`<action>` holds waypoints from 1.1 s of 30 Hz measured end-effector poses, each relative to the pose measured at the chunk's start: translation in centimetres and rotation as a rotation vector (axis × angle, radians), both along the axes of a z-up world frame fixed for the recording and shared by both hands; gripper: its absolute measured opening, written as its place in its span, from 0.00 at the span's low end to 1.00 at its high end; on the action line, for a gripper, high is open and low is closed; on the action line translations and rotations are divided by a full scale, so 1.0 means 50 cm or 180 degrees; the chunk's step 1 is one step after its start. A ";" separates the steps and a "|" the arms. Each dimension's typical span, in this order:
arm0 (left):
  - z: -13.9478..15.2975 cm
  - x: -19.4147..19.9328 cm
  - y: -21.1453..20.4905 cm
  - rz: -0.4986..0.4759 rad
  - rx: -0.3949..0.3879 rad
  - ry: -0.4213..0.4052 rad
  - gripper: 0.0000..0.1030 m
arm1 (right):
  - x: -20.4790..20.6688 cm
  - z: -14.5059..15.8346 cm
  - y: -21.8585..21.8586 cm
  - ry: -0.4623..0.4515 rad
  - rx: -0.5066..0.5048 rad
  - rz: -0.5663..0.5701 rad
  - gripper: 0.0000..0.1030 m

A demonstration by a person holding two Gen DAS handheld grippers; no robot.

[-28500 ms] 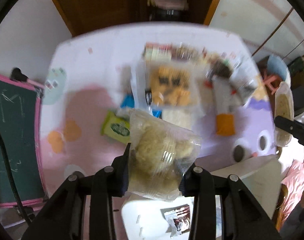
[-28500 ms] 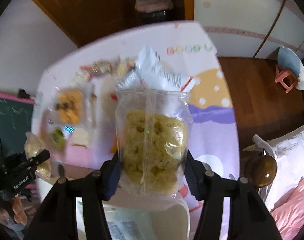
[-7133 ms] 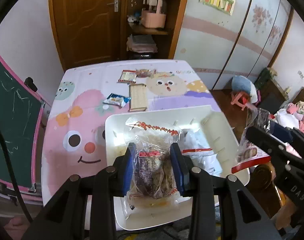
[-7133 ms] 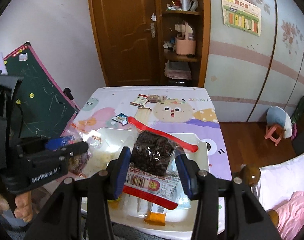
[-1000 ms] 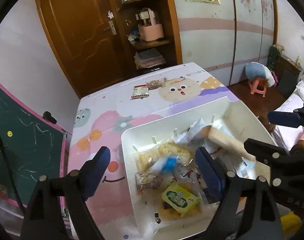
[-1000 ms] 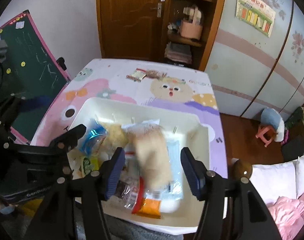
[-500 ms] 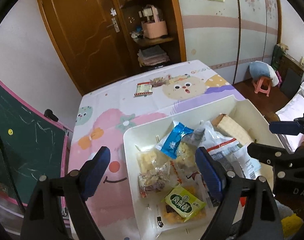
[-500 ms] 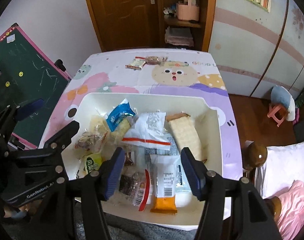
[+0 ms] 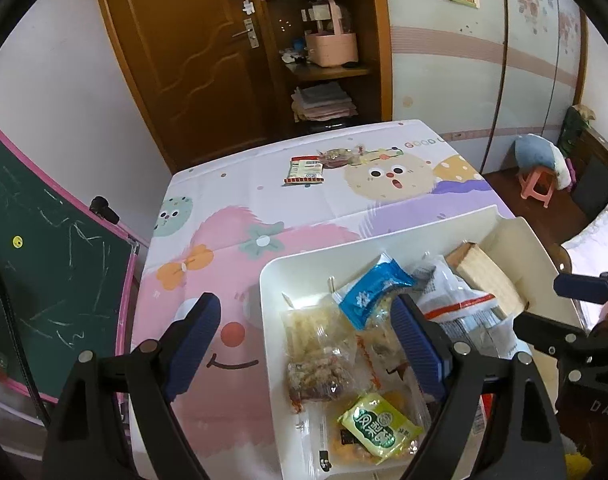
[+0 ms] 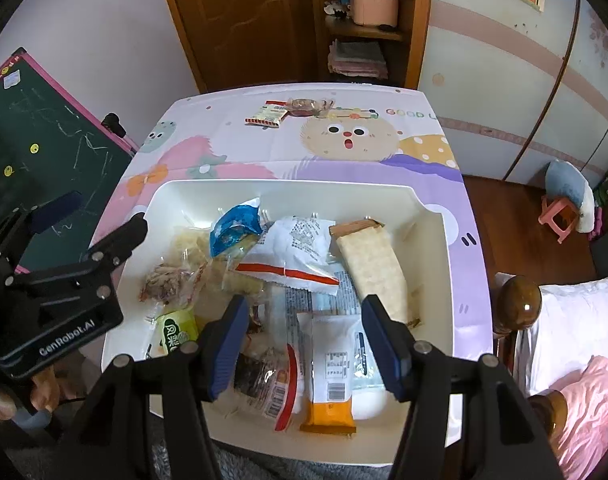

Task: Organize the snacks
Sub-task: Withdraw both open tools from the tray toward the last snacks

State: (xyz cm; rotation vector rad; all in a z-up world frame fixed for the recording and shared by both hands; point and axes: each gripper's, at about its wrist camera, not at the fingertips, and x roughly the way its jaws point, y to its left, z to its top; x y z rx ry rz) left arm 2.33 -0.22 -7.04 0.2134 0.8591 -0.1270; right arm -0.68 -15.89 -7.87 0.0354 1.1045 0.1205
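A white bin at the table's near edge holds several snack packs: a blue packet, a white packet with a red stripe, a long wafer pack, a green pack and an orange-ended pack. My left gripper is open and empty over the bin's left rim. My right gripper is open and empty above the bin's near side. Two small snacks, a red-edged packet and a clear candy pack, lie at the table's far edge.
The table wears a cartoon cloth. A green chalkboard leans at the left. A door and shelf stand beyond the table. A bed with a wooden post is at the right, a pink stool on the floor.
The packs tossed into the bin a second ago have settled. Both open grippers have shifted slightly relative to the bin; the far table snacks have not moved.
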 end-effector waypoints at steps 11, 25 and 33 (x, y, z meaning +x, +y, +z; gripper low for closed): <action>0.011 0.028 -0.012 0.0043 0.0004 -0.0125 0.84 | 0.019 0.003 -0.013 -0.0057 0.0062 0.0012 0.61; 0.162 0.072 -0.003 -0.0088 -0.0192 -0.0794 0.84 | 0.056 0.113 -0.028 -0.1008 -0.0226 0.0145 0.61; 0.281 0.177 -0.006 -0.0192 -0.0190 -0.0743 0.84 | 0.165 0.175 -0.085 -0.0837 -0.0262 0.0224 0.61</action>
